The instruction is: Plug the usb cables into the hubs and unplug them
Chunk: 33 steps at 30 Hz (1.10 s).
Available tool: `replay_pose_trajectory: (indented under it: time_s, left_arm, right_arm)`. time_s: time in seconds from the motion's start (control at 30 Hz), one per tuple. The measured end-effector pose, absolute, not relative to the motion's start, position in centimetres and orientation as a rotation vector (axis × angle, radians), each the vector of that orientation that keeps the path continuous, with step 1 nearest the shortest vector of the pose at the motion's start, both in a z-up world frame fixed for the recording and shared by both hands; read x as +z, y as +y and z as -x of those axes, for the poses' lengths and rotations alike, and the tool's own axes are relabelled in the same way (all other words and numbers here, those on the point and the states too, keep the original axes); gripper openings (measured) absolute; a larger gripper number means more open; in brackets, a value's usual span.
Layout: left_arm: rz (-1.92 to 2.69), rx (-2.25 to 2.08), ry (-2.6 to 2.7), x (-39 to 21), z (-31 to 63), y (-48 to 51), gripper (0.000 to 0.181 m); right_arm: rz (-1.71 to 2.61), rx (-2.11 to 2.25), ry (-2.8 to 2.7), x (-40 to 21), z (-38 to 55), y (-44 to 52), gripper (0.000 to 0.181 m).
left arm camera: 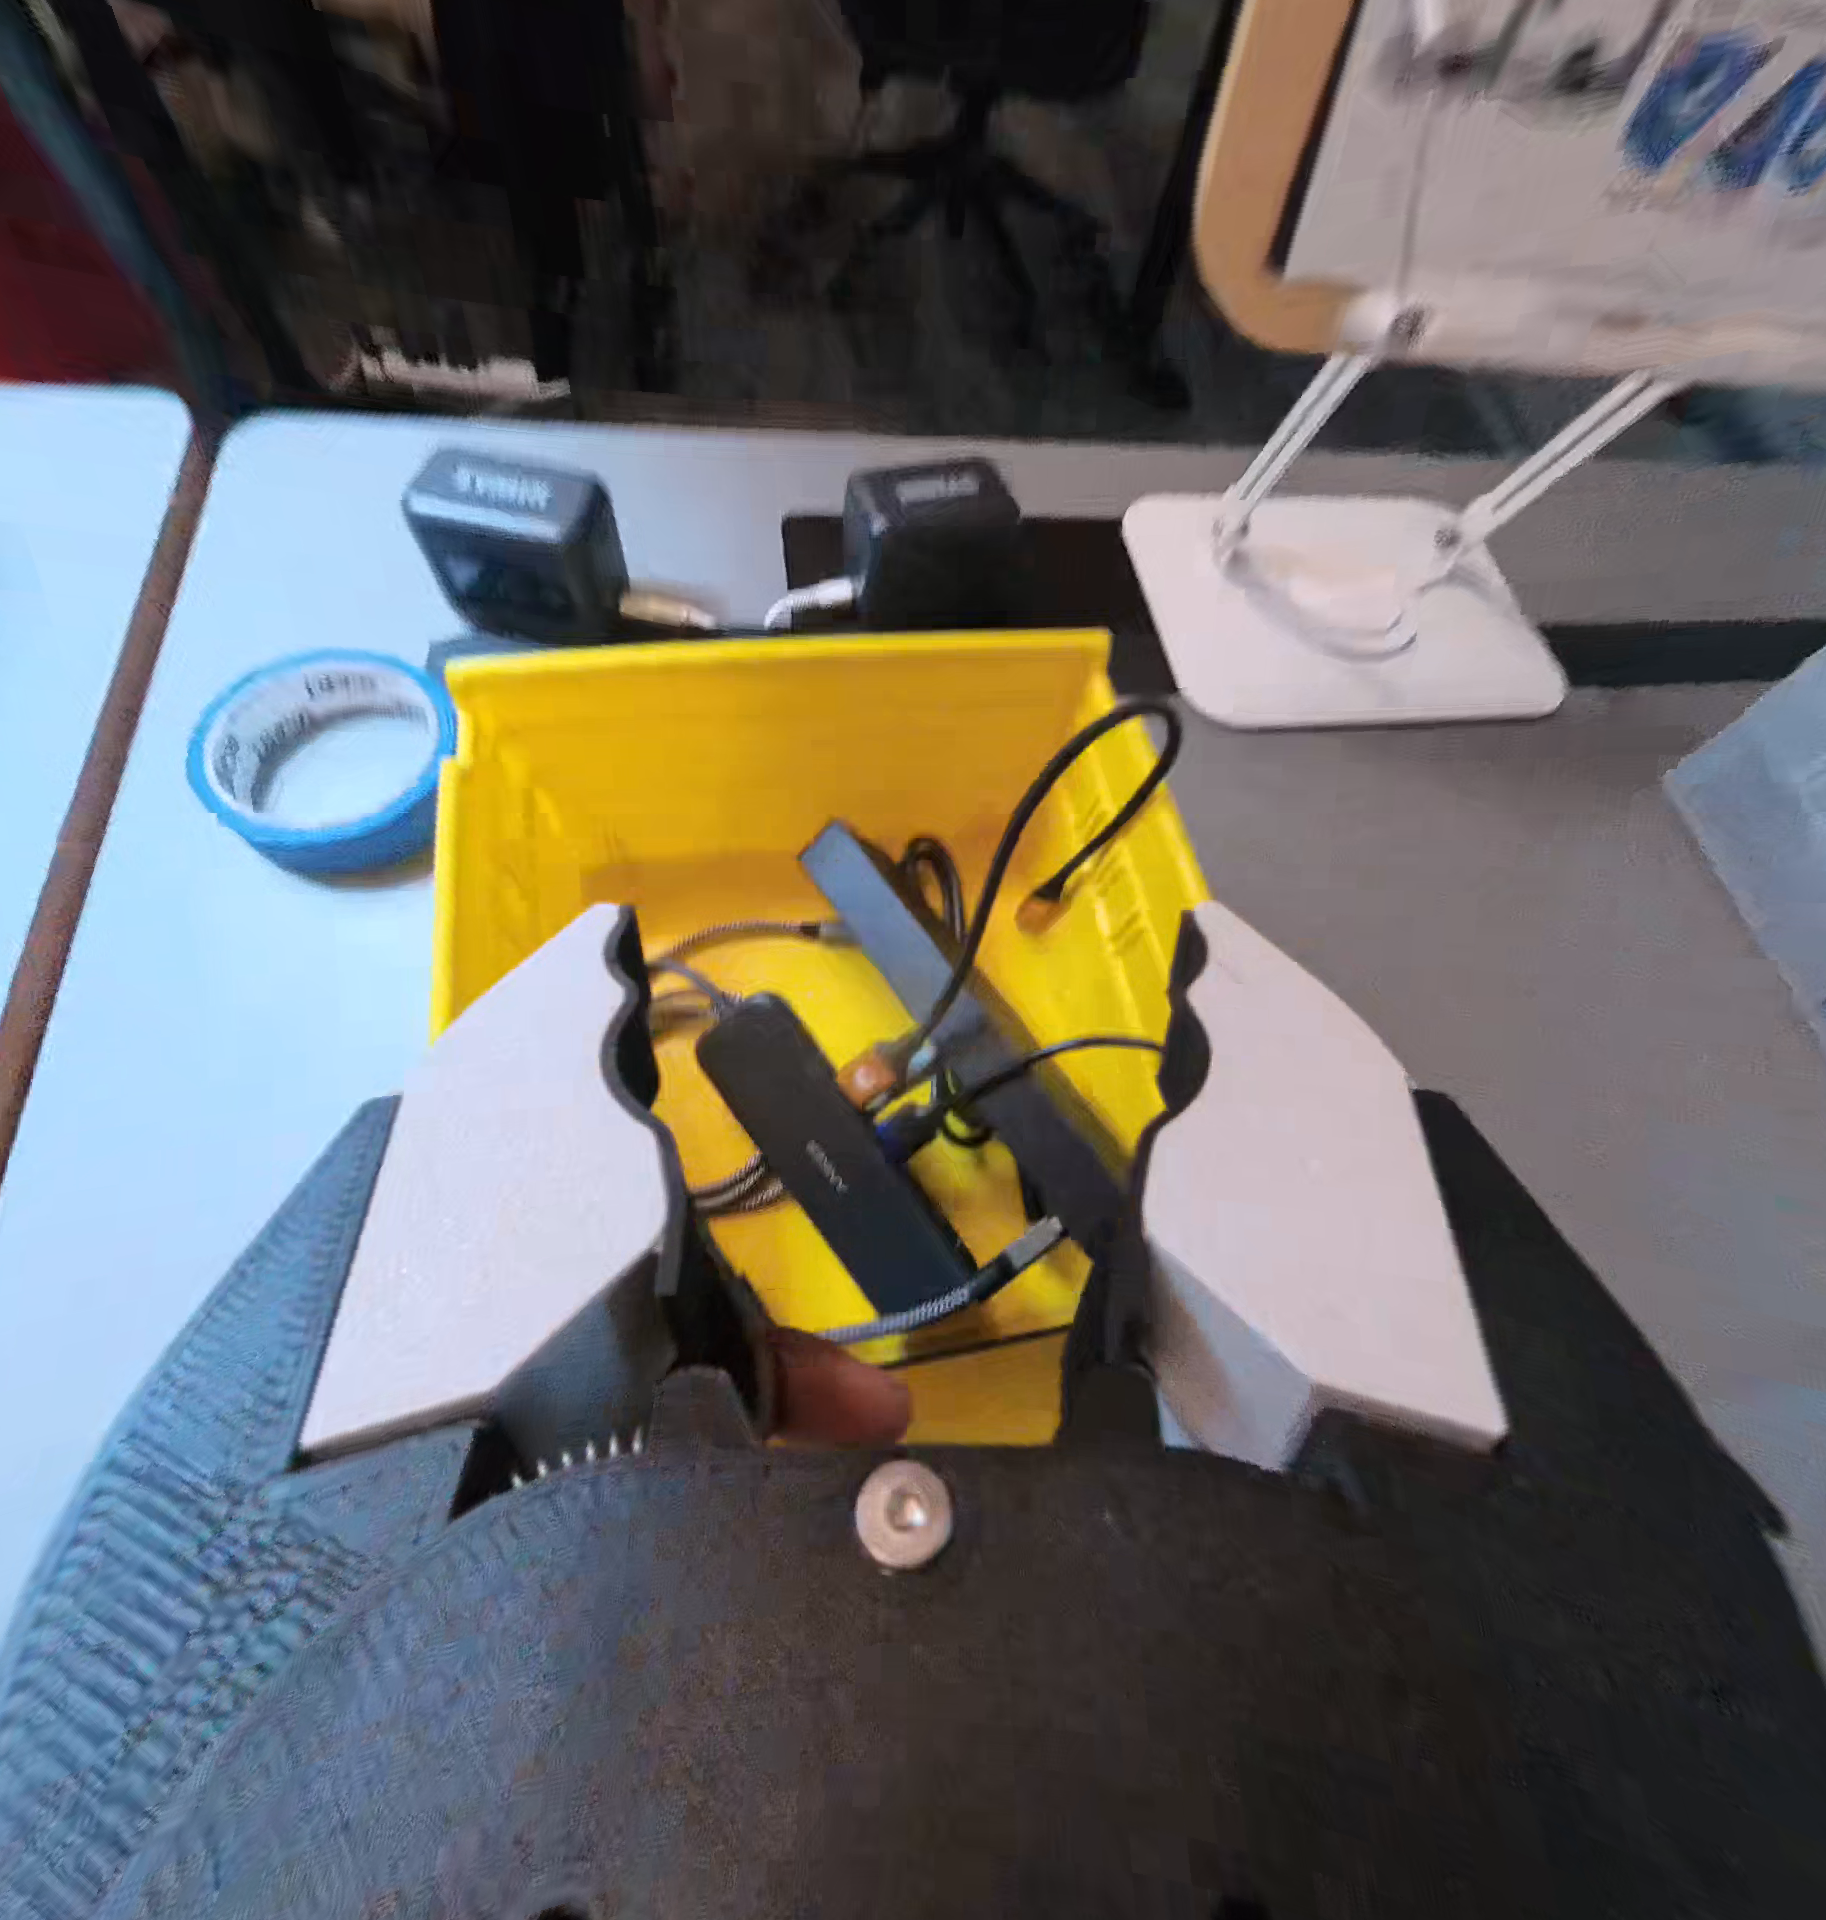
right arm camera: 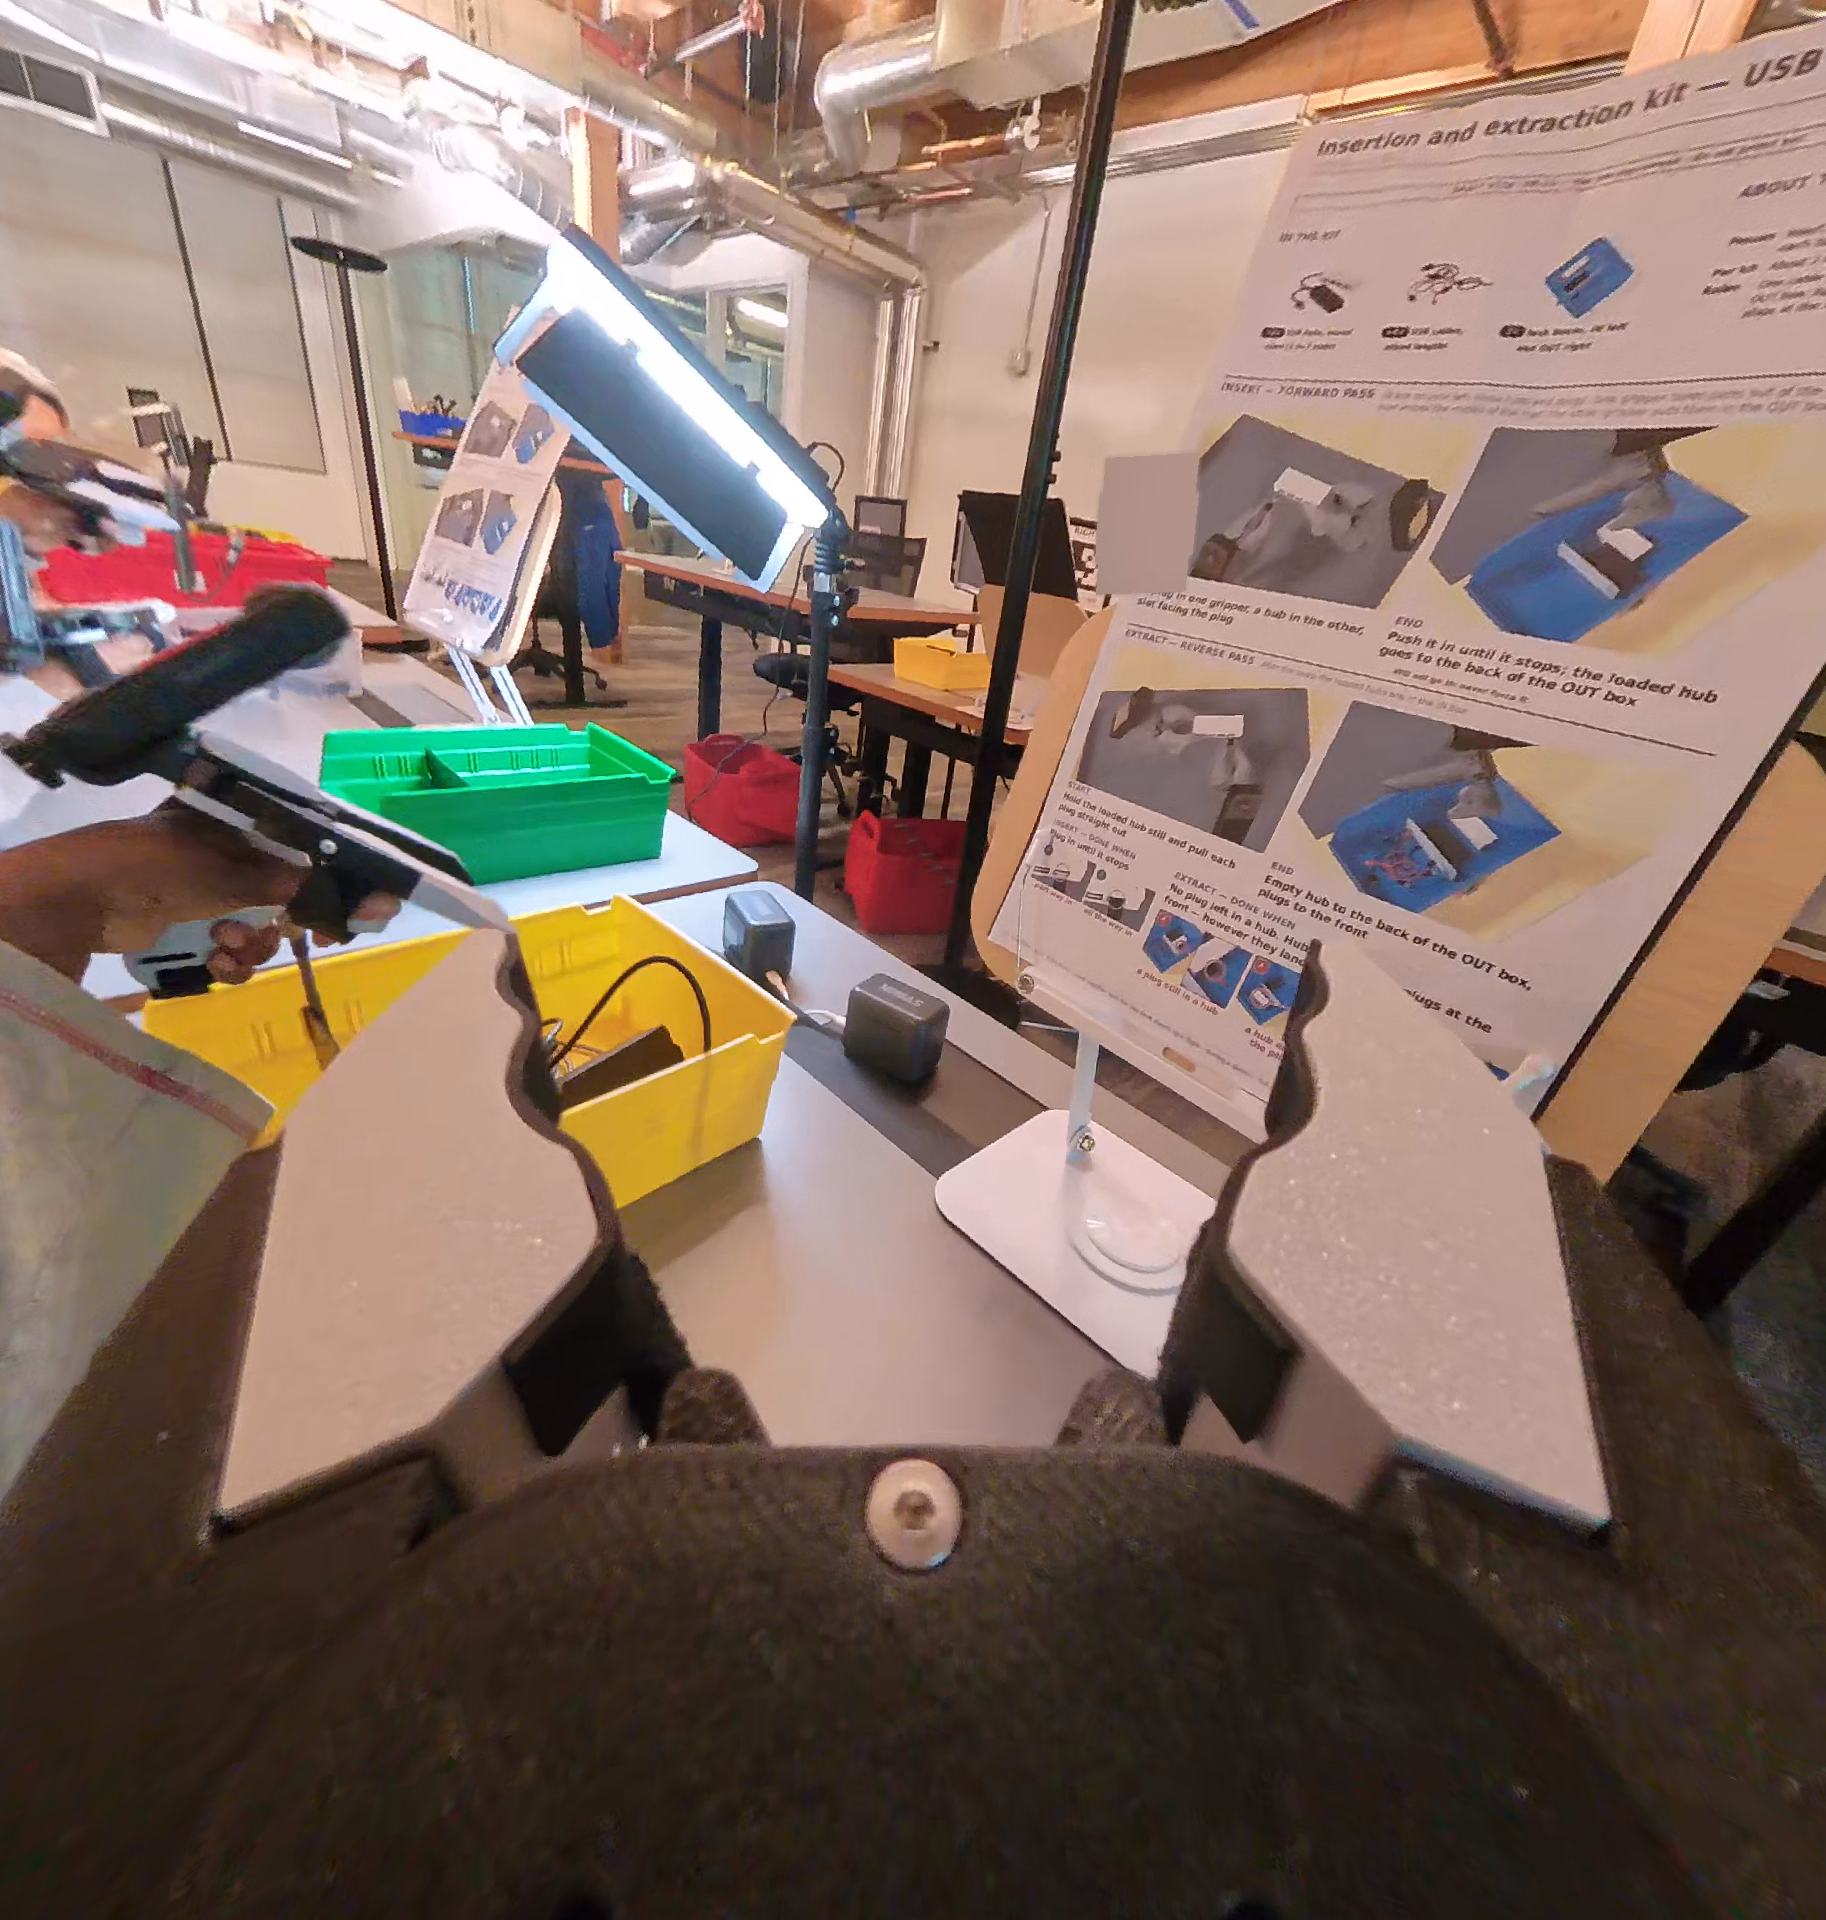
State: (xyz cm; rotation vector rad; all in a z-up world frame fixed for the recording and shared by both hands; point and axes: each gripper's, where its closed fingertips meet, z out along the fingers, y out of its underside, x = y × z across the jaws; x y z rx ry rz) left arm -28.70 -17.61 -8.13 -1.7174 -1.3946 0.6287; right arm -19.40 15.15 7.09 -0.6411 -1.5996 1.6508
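A yellow bin (left arm camera: 743,748) stands on the table and holds a tangle of USB cables and hubs. A black hub (left arm camera: 836,1164) lies in its middle, and a grey hub (left arm camera: 888,935) leans behind it. A thin black cable (left arm camera: 1085,769) arcs up over the right wall. My left gripper (left arm camera: 909,935) is open and empty, and it hovers just above the bin with the hubs between its fingers. My right gripper (right arm camera: 909,951) is open and empty over the dark table to the right of the bin (right arm camera: 680,1122). The left gripper also shows in the right wrist view (right arm camera: 389,852), held by a hand.
A blue tape roll (left arm camera: 317,764) lies left of the bin. Two black cube chargers (left arm camera: 514,540) (left arm camera: 930,540) sit behind it. An instruction sheet on a white stand (right arm camera: 1075,1216) stands at the right. A green bin (right arm camera: 504,790) sits on the table behind.
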Motion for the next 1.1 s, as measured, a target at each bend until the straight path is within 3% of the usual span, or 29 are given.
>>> replay_pose_trajectory:
  time_s: [0.13,0.27,0.5,1.1]
  left_arm:
    - [1.874,0.511,-1.630,-13.9,28.3,-20.3,0.084]
    - [1.918,0.442,-1.619,-14.6,28.3,-19.5,0.071]
    - [2.128,0.354,-1.698,-18.0,27.7,-19.0,0.071]
    - [2.027,0.152,-1.811,-21.9,29.0,-19.1,0.063]
  right_arm:
    - [0.624,1.623,-1.639,6.4,19.7,14.7,0.130]
    - [0.633,1.601,-1.644,6.1,20.3,14.8,0.129]
    - [0.656,1.592,-1.591,6.5,20.6,15.7,0.126]
    - [0.642,1.557,-1.522,7.5,20.3,17.0,0.122]
